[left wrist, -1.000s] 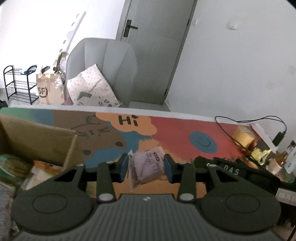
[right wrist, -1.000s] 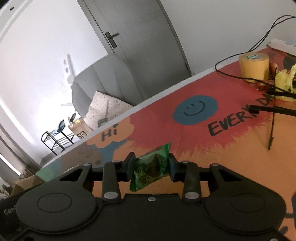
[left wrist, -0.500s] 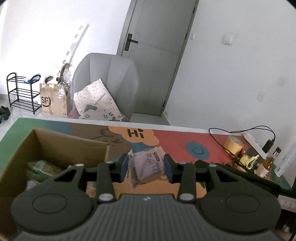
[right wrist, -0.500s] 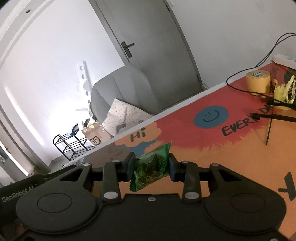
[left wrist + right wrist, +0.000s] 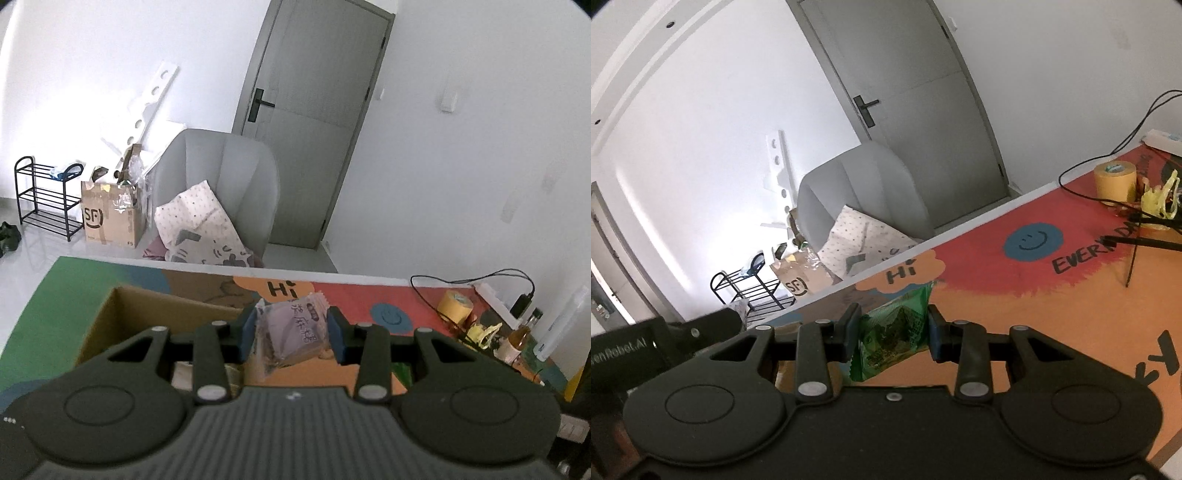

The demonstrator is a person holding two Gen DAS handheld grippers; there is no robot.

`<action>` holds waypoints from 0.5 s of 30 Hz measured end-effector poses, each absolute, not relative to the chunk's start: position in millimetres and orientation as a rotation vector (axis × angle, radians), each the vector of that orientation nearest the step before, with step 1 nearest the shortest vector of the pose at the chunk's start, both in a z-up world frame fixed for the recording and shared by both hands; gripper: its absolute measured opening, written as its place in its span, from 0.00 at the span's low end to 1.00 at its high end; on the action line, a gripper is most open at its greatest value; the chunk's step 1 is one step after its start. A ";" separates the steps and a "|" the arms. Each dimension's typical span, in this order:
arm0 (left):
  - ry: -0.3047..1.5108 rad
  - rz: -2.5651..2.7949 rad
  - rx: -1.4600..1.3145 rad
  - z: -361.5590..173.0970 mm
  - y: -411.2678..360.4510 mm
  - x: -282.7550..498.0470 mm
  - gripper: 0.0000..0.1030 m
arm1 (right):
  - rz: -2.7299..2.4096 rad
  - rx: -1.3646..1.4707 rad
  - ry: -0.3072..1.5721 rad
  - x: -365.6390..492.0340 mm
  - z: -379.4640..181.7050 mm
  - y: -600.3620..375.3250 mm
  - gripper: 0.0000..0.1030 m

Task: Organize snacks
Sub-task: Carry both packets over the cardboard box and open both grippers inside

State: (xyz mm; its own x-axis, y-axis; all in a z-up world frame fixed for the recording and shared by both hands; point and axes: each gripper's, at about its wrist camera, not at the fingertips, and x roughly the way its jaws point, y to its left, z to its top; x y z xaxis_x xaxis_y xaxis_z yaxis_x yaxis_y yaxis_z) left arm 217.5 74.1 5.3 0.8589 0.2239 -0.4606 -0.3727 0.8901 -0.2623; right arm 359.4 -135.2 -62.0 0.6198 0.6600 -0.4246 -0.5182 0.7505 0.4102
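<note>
Here my left gripper (image 5: 291, 334) is pinching a pale purple snack packet (image 5: 293, 330) between its blue pads, the clear wrapper crinkled and tilted, dark printed characters across its front. The packet hangs in the air above the colourful table (image 5: 66, 295), just past the near corner of an open cardboard box (image 5: 110, 317) that sits on the table's green end. Inside the box I can make out the tops of a few other packs below my gripper, too hidden to tell apart.

My right gripper (image 5: 892, 332) is clamped on a green snack packet (image 5: 894, 334), which slants downward between the pads with its lower end poking out below them. It is also held clear of the table, over the orange patch near the "Hi" lettering (image 5: 901, 271).

Further along the table, toward its far right end, stand a roll of yellow tape (image 5: 1115, 181), a black cable (image 5: 476, 280) and a crumpled yellow wrapper (image 5: 1158, 199). Beyond the table's far edge are a grey armchair (image 5: 225, 181) with a spotted cushion (image 5: 199, 225), a brown carton marked SF (image 5: 109, 216), a black wire rack (image 5: 40, 195) and a grey door (image 5: 317, 122).
</note>
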 end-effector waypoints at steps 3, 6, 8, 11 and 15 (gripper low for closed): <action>0.432 0.322 -0.369 8.8 84.1 207.8 0.39 | 0.704 0.254 0.587 352.5 -60.0 -128.8 0.34; 0.437 0.336 -0.368 9.0 91.8 200.1 0.39 | 0.725 0.246 0.586 345.7 -58.4 -119.9 0.34; 0.443 0.345 -0.371 7.2 97.7 194.8 0.39 | 0.738 0.247 0.585 342.0 -57.6 -114.2 0.34; 0.459 0.354 -0.375 2.9 106.0 188.4 0.39 | 0.757 0.245 0.587 337.9 -56.9 -104.7 0.34; 0.477 0.367 -0.388 -4.7 118.2 181.5 0.39 | 0.783 0.234 0.593 330.6 -56.3 -92.0 0.34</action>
